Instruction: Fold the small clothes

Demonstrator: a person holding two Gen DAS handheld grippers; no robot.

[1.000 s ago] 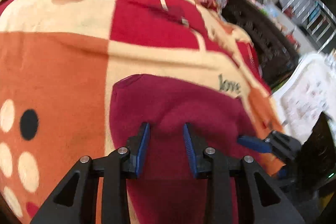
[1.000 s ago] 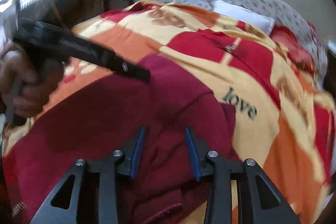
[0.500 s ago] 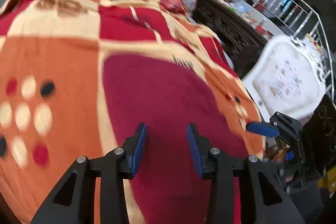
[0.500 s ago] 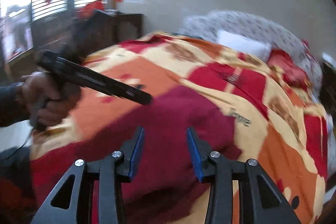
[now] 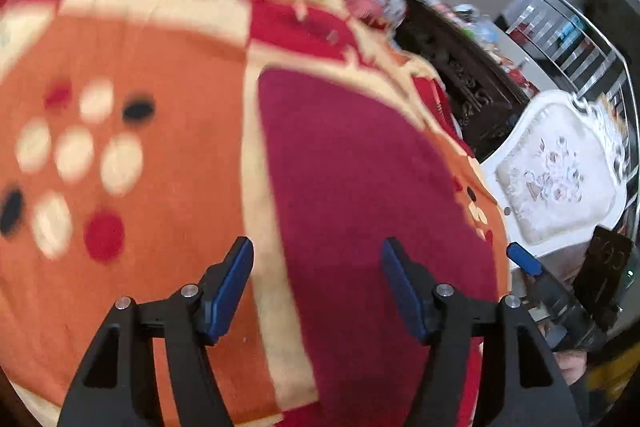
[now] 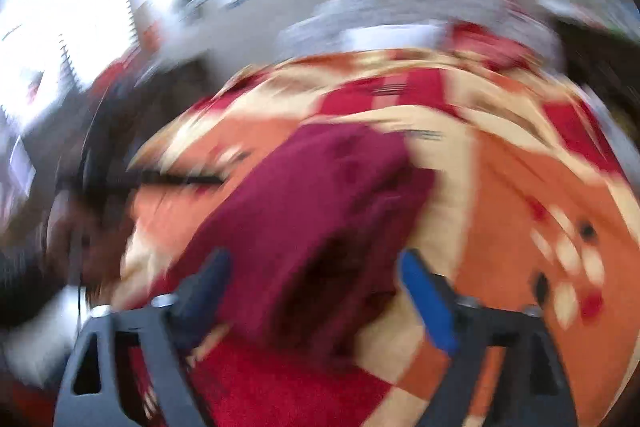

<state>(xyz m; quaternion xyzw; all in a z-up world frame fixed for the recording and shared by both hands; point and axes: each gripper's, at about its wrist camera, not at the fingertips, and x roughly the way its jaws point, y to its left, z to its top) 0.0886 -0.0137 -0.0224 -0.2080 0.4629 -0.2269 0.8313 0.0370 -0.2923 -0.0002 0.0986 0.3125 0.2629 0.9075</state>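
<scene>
Both grippers are off the cloth now! Our left gripper (image 5: 316,283) has just been opening and stands about half spread, nothing between its pads, hanging over the near end of the maroon garment (image 5: 368,187). The garment lies flat on the blanket (image 5: 140,47), stretched away from us as one long panel, which reads as a fold laid down and let go.

Our right gripper (image 6: 316,291) has just been opening too, wide apart and empty. This view is badly smeared, but the garment (image 6: 320,195) shows there as a thicker, doubled strip beyond the jaws, not pinched by either pad. The right gripper's blue pad (image 5: 524,261) pokes in at the garment's right edge in the left view.

We judge both tools let go so the cloth settles before the next fold.
</scene>
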